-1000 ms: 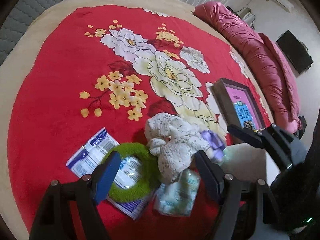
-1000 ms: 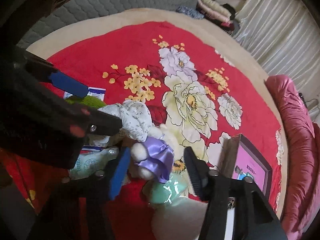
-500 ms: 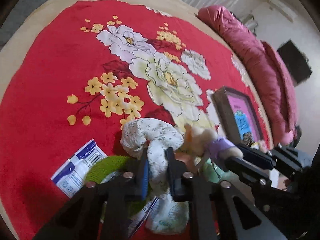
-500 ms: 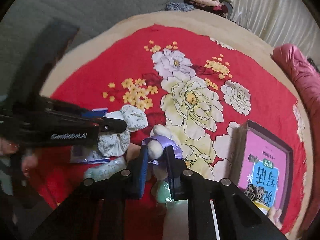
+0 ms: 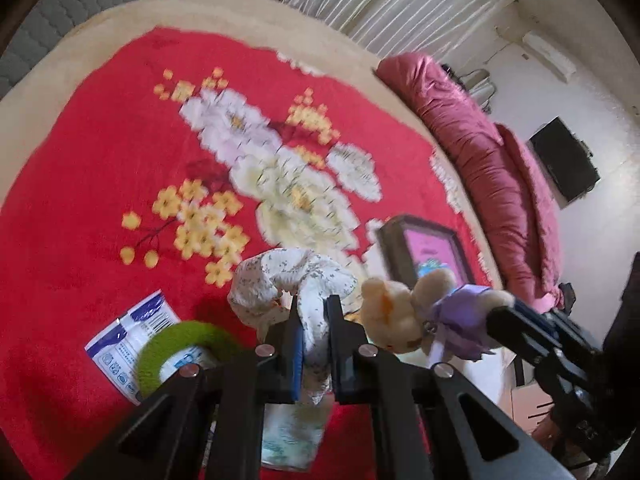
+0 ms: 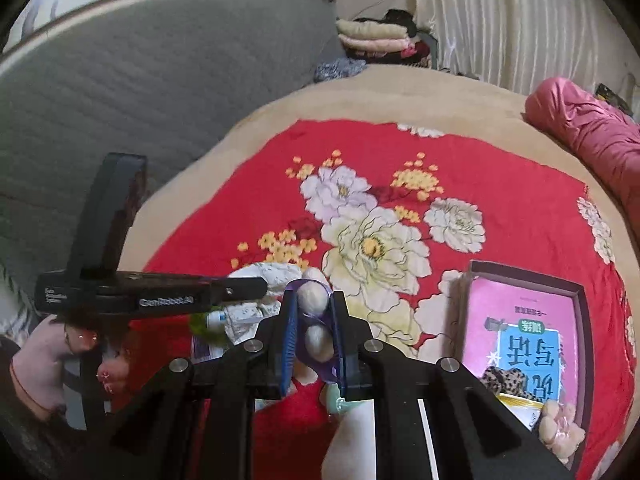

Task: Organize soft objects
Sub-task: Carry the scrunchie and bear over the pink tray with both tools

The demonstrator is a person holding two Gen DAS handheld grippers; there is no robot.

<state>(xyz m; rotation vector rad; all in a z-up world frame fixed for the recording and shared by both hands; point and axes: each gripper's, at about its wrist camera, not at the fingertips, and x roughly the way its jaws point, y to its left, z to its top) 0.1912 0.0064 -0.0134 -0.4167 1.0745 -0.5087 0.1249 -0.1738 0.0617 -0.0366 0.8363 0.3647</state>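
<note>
In the left wrist view, our left claw (image 5: 312, 344) is clamped on the white floral scrunchie (image 5: 288, 284); its jaws have just been closing, and the pads now pinch one limb of the cloth ring while the rest loops up and away from the fingertips, clear of the red floral blanket (image 5: 80, 200) near the bed's near edge. Just right of it, our right claw (image 5: 500, 316) holds the teddy bear in a purple dress (image 5: 424, 316) aloft, head toward the scrunchie and long axis running along the near edge. A green fuzzy ring (image 5: 160, 352) lies on a white and blue packet (image 5: 128, 328) to the left. In the right wrist view, the right claw (image 6: 314, 332) is shut on the bear (image 6: 316, 320), gripped across its body. The open box (image 6: 528, 344) with the pink booklet sits on the blanket to the right of this claw, nearer the right hand than the left, so we judge the bear would travel rightward. The left claw (image 6: 256, 286) shows at left, gripping the scrunchie (image 6: 276, 276).
</note>
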